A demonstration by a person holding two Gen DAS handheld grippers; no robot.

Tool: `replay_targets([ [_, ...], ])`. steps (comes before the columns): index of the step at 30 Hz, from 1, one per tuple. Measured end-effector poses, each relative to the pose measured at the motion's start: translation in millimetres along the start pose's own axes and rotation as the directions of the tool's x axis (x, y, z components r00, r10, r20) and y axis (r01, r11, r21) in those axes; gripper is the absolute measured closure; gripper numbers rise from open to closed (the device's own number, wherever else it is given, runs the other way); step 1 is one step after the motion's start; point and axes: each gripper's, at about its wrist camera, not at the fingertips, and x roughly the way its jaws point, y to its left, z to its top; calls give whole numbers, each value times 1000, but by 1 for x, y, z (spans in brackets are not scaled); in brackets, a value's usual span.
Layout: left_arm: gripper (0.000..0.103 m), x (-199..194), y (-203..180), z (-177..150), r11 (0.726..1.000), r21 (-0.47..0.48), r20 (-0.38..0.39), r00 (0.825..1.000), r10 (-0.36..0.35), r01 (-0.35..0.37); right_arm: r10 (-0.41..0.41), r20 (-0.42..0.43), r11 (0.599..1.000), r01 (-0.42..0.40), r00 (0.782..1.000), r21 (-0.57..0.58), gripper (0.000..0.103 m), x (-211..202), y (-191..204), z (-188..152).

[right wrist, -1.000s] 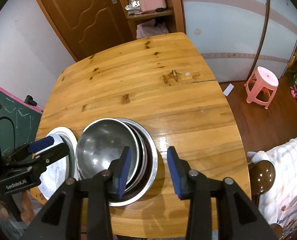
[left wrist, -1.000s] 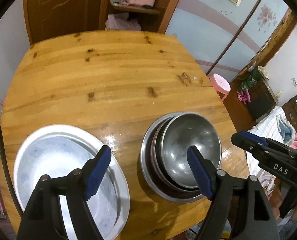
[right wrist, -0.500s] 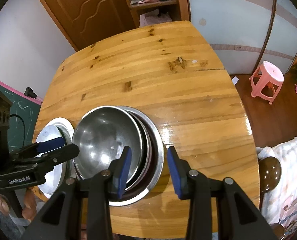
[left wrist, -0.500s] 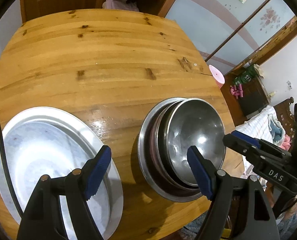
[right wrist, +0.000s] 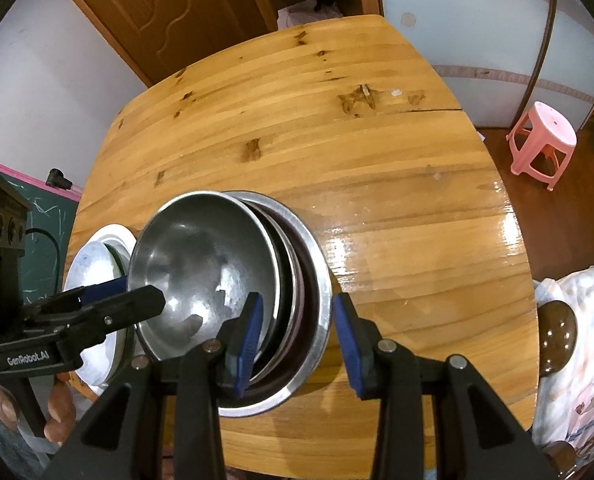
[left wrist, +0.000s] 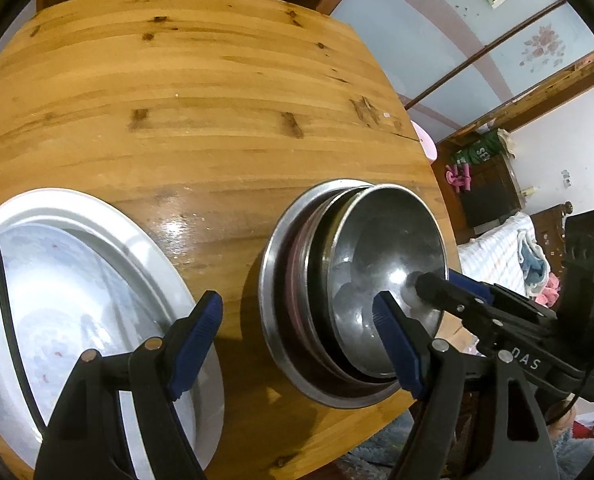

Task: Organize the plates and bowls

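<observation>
I am holding my left gripper spread wide above the near edge of the counter, a rounded slab of glossy, knotty yellow-brown wood planks; its blue ribbed pads are gripping nothing, one hanging over the white plate and the other over the stack of steel bowls. The white plate is a broad, shallow, round dish with a raised rim and a faintly mottled matte face, lying flat at the left near corner of the counter. Just beside it on the right, apart from it by a strip of bare wood, the stack of steel bowls is sitting: a wide, dull-brushed outer bowl with a flat lip, darker rims nested inside it, and a smoother, shinier round bowl on top, tilted toward the plate. I am holding my right gripper part open, its blue pads straddling the right-hand rims of the stack, with one pad inside the bowls and the other outside the widest lip; whether the pads are touching the metal I cannot tell. In the left wrist view its black finger is reaching over the top bowl's rim. A pink plastic stool is standing on the floor beyond the counter.
</observation>
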Motion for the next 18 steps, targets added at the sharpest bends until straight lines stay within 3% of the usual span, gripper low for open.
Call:
replay_targets([
  [9,45,12,-2,3,999,-6,-40,999,-34,34,46,-43,998,-44,998,37,66,7,-7,1],
  [14,49,19,-1,6,998,-22,-61,997,-55,53,35,-57,999,-33,998,36,66,8,-5,3],
  [18,61,25,1,7,998,-30,-78,995,-59,57,37,-69,999,-34,997,32,66,10,-5,5],
])
